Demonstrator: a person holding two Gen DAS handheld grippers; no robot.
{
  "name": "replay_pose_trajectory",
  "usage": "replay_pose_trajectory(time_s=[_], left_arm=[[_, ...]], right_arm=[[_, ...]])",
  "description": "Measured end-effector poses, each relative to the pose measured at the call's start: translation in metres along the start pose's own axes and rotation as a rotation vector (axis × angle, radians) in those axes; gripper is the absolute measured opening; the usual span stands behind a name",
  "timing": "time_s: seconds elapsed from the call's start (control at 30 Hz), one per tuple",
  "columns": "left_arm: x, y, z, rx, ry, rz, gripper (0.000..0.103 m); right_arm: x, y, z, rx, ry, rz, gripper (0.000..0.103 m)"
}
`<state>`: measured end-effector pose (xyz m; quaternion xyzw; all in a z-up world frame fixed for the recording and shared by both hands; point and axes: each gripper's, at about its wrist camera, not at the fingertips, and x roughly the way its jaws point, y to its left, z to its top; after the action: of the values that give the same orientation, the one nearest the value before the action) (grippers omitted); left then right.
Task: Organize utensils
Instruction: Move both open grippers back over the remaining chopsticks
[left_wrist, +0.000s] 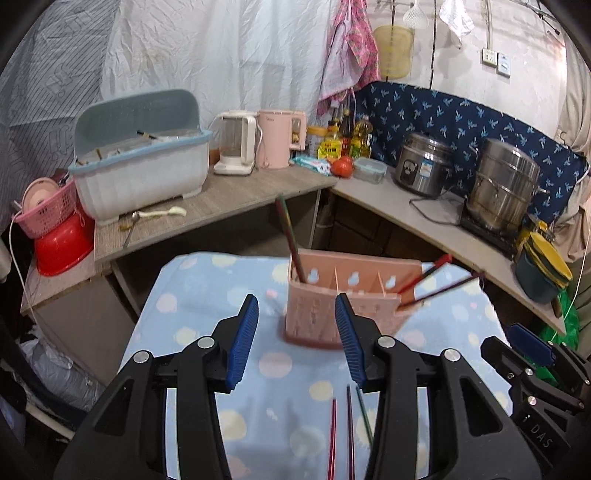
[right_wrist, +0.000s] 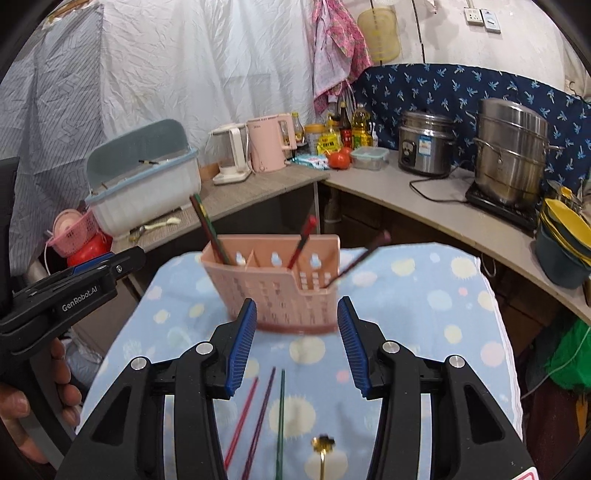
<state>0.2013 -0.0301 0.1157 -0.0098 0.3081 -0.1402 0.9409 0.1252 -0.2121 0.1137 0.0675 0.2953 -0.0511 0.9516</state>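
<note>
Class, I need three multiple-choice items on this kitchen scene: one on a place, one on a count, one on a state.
1. Where does the pink utensil holder stand?
A on the spotted blue cloth
B on the counter
C in the red bowl

2. How many loose chopsticks lie on the cloth?
A one
B three
C six

3. The right hand-held gripper is:
A clamped on a spoon
B clamped on the holder
C open, holding nothing

Answers: 1 A, the cloth lies under its base; 2 B, one red, one purple, one green; 3 C, only cloth shows between its pads.

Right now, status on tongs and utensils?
Left tongs and right tongs open, empty. Pink slotted plastic utensil holder ahead, some sticks inside. Three thin coloured chopsticks loose on dotted blue cloth. Nothing blocking.
</note>
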Motion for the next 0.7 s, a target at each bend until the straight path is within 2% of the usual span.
replay_pose_trajectory(time_s=[0.4, 0.7], left_arm=[[-0.008, 0.005, -0.096, -0.021, 0.170, -0.006, 0.041], [-0.003, 0.011, -0.154, -0.011, 0.280, 0.030, 0.041]], right_arm=[[-0.009, -0.002, -0.104, -0.013, 0.174, -0.011, 0.045], [-0.005, 0.003, -0.155, -0.013, 0.278, 0.007, 0.045]])
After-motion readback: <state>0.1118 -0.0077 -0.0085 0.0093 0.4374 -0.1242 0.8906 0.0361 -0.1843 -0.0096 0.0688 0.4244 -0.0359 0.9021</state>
